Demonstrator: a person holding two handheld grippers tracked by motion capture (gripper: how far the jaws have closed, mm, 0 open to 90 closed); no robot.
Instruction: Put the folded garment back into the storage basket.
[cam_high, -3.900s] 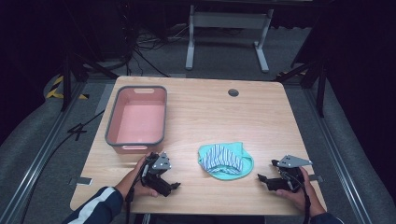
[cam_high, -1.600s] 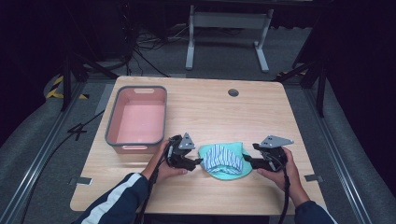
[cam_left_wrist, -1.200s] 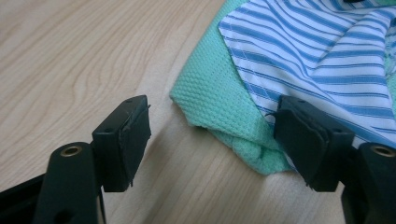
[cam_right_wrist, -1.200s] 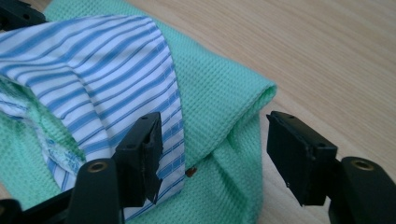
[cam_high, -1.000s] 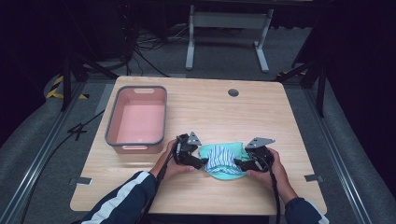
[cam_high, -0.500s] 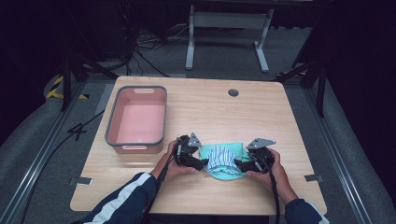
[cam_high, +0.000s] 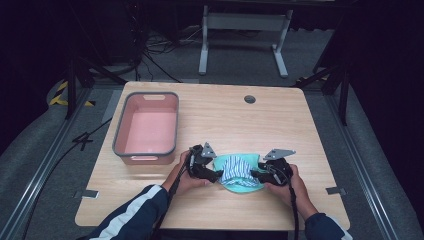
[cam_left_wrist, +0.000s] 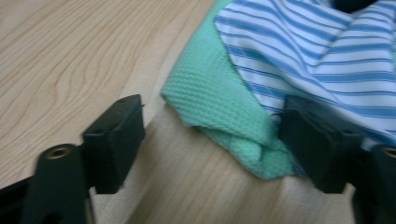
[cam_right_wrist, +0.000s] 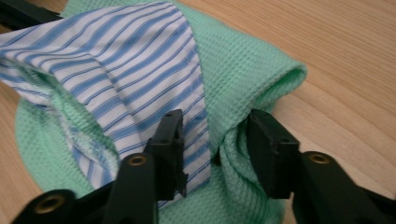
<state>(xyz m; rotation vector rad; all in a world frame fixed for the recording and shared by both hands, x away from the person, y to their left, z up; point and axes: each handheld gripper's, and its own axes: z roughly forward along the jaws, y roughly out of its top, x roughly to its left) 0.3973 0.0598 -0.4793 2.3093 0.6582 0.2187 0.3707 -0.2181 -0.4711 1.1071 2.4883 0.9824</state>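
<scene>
High view: on the wooden table (cam_high: 300, 130), a rectangular pink bin (cam_high: 147, 128) sits toward the left edge. Near the front edge lies the cloth bundle (cam_high: 239, 172), waffle-knit green under striped blue-white, long axis left-right. Left gripper (cam_left_wrist: 212, 135) straddles its corner, jaws spread; right gripper (cam_right_wrist: 215, 135) pinches a fold.

The left gripper (cam_left_wrist: 212, 140) holds its two black jaws wide apart over the pale wooden table (cam_left_wrist: 70, 51). Between them lies the folded corner of a mint-green waffle-knit cloth (cam_left_wrist: 219, 107), resting on the wood. A white shirt fabric with blue stripes (cam_left_wrist: 327, 56) lies on top of it, reaching the right-hand jaw.
</scene>
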